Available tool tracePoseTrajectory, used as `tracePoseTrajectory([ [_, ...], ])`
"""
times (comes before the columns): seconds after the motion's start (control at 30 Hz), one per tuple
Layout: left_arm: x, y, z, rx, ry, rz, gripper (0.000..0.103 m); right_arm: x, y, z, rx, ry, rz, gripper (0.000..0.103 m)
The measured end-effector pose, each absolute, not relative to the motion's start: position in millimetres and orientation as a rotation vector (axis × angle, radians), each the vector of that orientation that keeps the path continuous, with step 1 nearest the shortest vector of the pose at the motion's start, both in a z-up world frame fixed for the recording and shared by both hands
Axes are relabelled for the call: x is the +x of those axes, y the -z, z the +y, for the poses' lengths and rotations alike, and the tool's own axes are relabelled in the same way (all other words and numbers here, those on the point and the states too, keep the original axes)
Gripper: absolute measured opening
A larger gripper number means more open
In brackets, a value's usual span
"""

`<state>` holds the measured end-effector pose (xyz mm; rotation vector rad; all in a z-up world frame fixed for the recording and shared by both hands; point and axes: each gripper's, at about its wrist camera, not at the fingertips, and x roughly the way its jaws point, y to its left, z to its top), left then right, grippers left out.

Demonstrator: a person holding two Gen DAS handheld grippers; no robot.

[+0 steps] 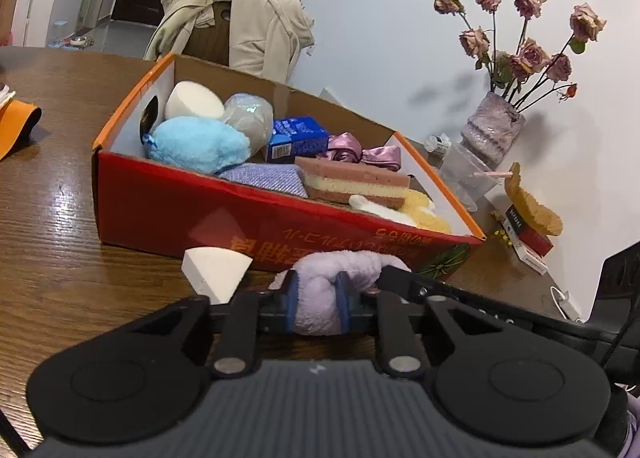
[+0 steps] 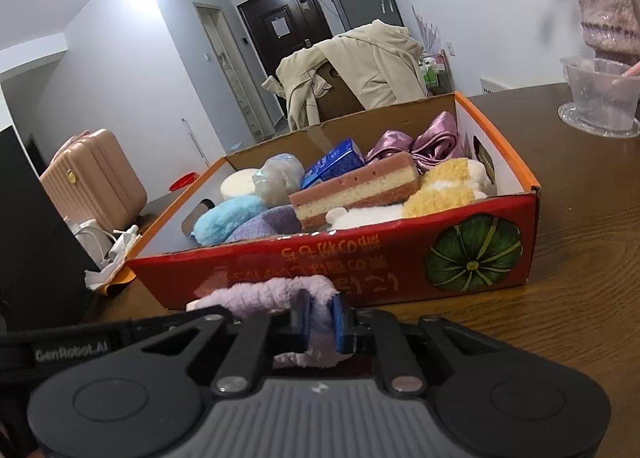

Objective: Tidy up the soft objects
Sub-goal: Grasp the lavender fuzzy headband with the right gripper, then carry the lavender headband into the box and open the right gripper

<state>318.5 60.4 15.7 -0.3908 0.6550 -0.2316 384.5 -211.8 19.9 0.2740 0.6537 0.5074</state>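
Observation:
A fluffy lilac cloth (image 1: 332, 270) lies on the wooden table in front of the red cardboard box (image 1: 160, 202). My left gripper (image 1: 318, 302) is shut on one end of it. My right gripper (image 2: 322, 320) is shut on the other end of the lilac cloth (image 2: 264, 290), close to the box's red front wall (image 2: 280, 262). The box holds a blue plush (image 1: 200, 144), a layered pink sponge (image 1: 352, 180), a white sponge (image 1: 194, 100), a purple cloth (image 1: 264, 178), a satin bow (image 1: 364, 154) and a yellow plush (image 2: 440, 186). A white wedge sponge (image 1: 214, 270) lies on the table left of my left gripper.
A vase of dried roses (image 1: 494, 130), a clear plastic cup (image 1: 464, 174) and small cartons (image 1: 528, 238) stand right of the box. A chair with a beige jacket (image 1: 240, 22) is behind it. A pink suitcase (image 2: 92, 182) and white cables (image 2: 108, 246) are at the left.

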Motion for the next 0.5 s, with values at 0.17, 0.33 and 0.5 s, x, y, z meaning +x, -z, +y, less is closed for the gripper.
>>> tracePoseTrajectory([
  [0.17, 292.7, -51.2, 57.9, -0.381, 0.286, 0.553, 0.018, 356.5, -53.7, -224.8, 0.286, -0.526, 0.560, 0.009],
  [0.33, 300.6, -89.8, 70.4, -0.374, 0.279, 0.459, 0.018, 359.7, -90.6, -222.3, 0.267, -0.566, 0.466, 0.009],
  [0.5, 327.1, -106.2, 85.9, -0.372, 0.220, 0.430, 0.018, 394.1, -107.2, -201.8, 0.284, -0.596, 0.454, 0.009],
])
